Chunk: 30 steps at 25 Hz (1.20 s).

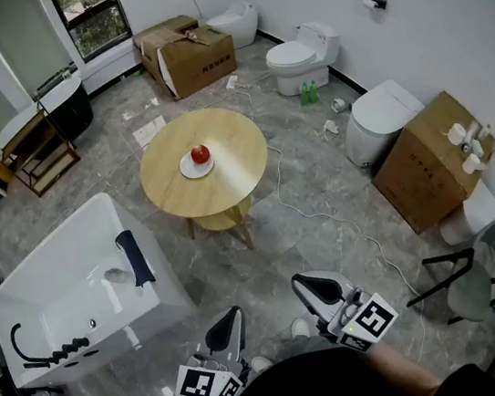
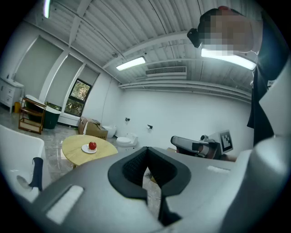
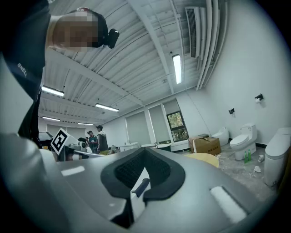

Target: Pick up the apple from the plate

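Left gripper (image 1: 228, 323) and right gripper (image 1: 313, 290) half-hidden behind person's body, jaws pressed together, empty. Apple (image 1: 200, 153) on plate (image 1: 189, 168), round table (image 1: 235, 144).

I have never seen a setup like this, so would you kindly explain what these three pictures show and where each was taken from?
There is no robot here: a person holds a two-jaw claw in each hand. The head view comes from a camera on the person's head, looking steeply down; the left claw and right claw show near its bottom edge. The other two pictures come from cameras riding on each claw, looking along its jaws. Both claws are shut and hold nothing. Ahead, on the round wooden table, a red apple sits on a white plate, well away from both claws. A white bathtub stands on the floor to the left, and a cardboard box stands beyond the table.
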{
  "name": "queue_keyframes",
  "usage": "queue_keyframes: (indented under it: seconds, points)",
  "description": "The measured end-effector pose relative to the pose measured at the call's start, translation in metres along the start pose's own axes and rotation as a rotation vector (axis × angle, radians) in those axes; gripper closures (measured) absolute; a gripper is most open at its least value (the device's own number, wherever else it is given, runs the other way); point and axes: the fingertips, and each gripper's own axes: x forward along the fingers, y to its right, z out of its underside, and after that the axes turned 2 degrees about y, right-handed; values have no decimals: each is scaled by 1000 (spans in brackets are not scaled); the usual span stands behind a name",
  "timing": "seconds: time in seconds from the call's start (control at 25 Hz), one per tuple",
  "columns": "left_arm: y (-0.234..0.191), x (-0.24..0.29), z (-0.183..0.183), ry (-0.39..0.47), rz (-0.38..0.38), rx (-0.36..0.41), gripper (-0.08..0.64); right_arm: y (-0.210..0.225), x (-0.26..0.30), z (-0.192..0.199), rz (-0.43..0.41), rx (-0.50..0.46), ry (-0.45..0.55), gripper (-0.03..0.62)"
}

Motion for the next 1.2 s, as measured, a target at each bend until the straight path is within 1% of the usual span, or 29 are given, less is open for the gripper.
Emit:
queue_keyframes:
  seconds: [0.12,0.24,0.48,0.76,0.96,1.12,1.2]
  points:
    - [-4,11,8,-2,-3,-3,540,12,2,2,-2,9,-5,586]
    - [-5,25,8,-6,-14,-7,540,27,4,2,-3,22,-14,586]
    - [-1,58,6,-6,-46,4,540,54,2,0,-48,41,-18,586]
    - [-2,91,9,-26,-85,13,540,88,2,2,-71,82,-27,586]
    - [-19,115,9,-27,-92,-9,540,114,19,7,-55,101,-45,585]
    - [-50,136,11,-29,-80,-25,540,134,47,12,-38,99,-53,586]
    - [-69,149,5,-32,-73,-28,538,144,65,13,-28,93,-57,586]
